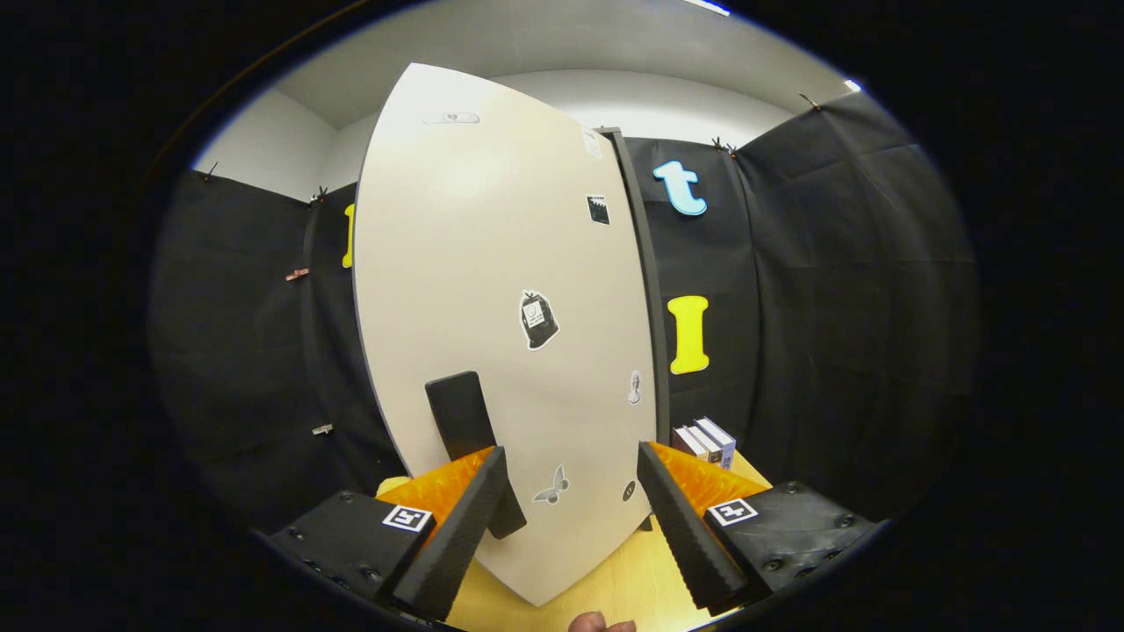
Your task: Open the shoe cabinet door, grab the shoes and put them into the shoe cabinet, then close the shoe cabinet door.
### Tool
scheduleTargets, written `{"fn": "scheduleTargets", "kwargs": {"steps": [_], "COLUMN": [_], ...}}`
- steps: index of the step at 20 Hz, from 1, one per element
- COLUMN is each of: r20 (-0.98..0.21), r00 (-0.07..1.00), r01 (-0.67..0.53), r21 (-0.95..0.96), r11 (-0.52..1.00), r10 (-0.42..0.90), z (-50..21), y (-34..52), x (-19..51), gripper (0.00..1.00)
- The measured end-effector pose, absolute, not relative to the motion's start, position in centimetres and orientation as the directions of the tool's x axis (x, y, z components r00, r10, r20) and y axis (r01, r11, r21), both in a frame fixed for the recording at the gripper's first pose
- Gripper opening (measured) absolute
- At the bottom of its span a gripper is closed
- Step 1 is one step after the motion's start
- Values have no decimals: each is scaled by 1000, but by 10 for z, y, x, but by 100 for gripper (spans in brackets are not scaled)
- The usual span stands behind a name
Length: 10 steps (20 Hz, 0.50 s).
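wooden table (pixel 615 584) lies nearest, pale and yellowish, with a bit of a person's hand (pixel 601 624) showing at its near edge, below the gap between the fingers. the gripper (pixel 571 474) stands wide open, its two fingers spread well apart with nothing held between them; the left finger tip sits just in front of a dark handle (pixel 461 417), overlapping its lower part, but whether it touches the handle i cannot tell. the right finger tip is close to the lower right edge of the door (pixel 492 333), apart from the handle.

just ahead of the fingers stands the door, a big cream panel, upright and swung so that its broad face is toward the camera. the handle is a dark, flat, upright bar on the lower left part of that face. several small stickers (pixel 537 320) dot the panel: one dark one near the middle, a small one higher up toward the right edge, a pale butterfly shape low down between the fingers, and a few tiny ones near the right edge. a dark cabinet edge (pixel 645 281) runs up along the door's right side.

beyond the right finger, on the table beside the cabinet, a few books (pixel 705 441) stand upright in a row. black cloth wall (pixel 834 307) hangs behind everything, with a white wall and ceiling above it.
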<state>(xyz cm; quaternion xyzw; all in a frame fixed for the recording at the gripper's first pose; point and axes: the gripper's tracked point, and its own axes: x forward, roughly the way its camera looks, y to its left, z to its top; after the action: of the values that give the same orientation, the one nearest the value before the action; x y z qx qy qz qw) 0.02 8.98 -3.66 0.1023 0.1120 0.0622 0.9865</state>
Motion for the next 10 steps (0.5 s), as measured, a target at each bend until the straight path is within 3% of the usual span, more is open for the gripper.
{"fn": "scheduleTargets", "kwargs": {"steps": [10], "r20": [-199], "r00": [976], "r01": [-55], "r21": [186], "r11": [981], "r10": [92], "z": [-36], "y": [80], "x": [9], "gripper": [98]}}
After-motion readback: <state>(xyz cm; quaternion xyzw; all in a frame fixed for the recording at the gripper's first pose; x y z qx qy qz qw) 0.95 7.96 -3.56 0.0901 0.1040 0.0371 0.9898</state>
